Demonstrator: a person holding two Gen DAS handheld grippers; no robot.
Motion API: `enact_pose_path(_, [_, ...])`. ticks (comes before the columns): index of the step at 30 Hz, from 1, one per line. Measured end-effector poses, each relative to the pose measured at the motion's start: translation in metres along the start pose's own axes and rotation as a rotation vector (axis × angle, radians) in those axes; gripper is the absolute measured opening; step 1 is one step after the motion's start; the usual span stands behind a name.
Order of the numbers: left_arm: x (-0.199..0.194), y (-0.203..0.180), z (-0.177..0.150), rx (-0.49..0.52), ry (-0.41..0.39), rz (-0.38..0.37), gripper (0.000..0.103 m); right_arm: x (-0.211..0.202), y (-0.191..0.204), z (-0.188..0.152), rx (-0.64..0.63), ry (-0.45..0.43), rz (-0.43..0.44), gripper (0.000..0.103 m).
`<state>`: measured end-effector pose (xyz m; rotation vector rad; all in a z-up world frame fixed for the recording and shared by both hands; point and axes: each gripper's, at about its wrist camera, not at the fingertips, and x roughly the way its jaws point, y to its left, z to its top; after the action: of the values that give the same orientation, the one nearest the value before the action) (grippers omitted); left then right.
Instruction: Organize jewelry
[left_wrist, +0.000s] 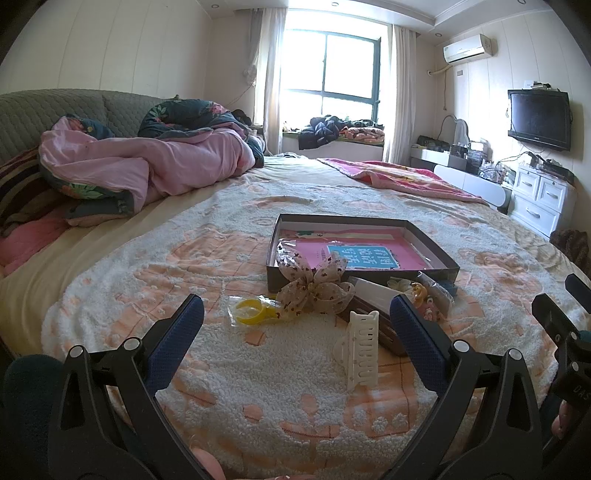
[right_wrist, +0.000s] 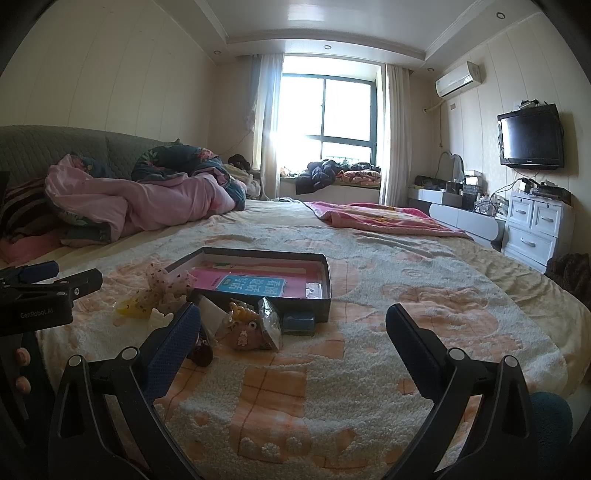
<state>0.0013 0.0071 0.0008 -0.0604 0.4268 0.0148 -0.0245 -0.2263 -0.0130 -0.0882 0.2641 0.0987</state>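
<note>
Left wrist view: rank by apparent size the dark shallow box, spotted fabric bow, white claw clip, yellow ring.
1. dark shallow box
2. spotted fabric bow
3. white claw clip, though nearness inflates it
4. yellow ring

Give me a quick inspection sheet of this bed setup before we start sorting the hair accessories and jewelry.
Surface: fluffy white-and-peach patterned blanket spread over the bed.
Job's things: shallow dark cardboard tray holding a pink booklet with a blue label; polka-dot fabric bow leaning on its near wall; yellow plastic ring in a clear bag; white plastic claw clip; small cartoon clips in clear packets.
Clutter: crumpled pink quilt by the headboard.
Grippers: left gripper open, empty; right gripper open, empty.
Cables: loose wires near the white drawer unit.
Surroundings: bright window, wall-mounted television, air conditioner.
</note>
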Motion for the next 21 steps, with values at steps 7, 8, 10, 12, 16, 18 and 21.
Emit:
enact_pose_path(7, [0.001, 0.002, 0.002, 0.000, 0.001, 0.006, 0.093, 0.000, 0.000, 0.000, 0.000, 0.001, 0.002, 0.097])
enact_pose_path(8, [0.001, 0.001, 0.001, 0.001, 0.001, 0.005, 0.093, 0.000, 0.000, 0.000, 0.001, 0.002, 0.002, 0.097])
enact_pose_path(10, [0.001, 0.004, 0.003, 0.002, 0.005, 0.005, 0.093, 0.000, 0.000, 0.000, 0.001, 0.004, 0.003, 0.097])
enact_pose_path(12, [0.003, -0.001, 0.003, 0.003, 0.009, 0.009, 0.093, 0.000, 0.001, 0.000, 0.002, 0.006, 0.005, 0.097])
enact_pose_path(16, [0.006, 0.002, 0.003, -0.003, 0.019, 0.017, 0.093, 0.003, 0.001, 0.001, 0.000, 0.019, 0.022, 0.097])
enact_pose_path(18, [0.007, 0.002, 0.002, -0.008, 0.024, 0.021, 0.093, 0.006, 0.003, 0.001, -0.005, 0.030, 0.040, 0.097])
enact_pose_path(21, [0.010, 0.005, 0.001, -0.013, 0.036, 0.033, 0.093, 0.011, 0.007, 0.001, -0.014, 0.047, 0.071, 0.097])
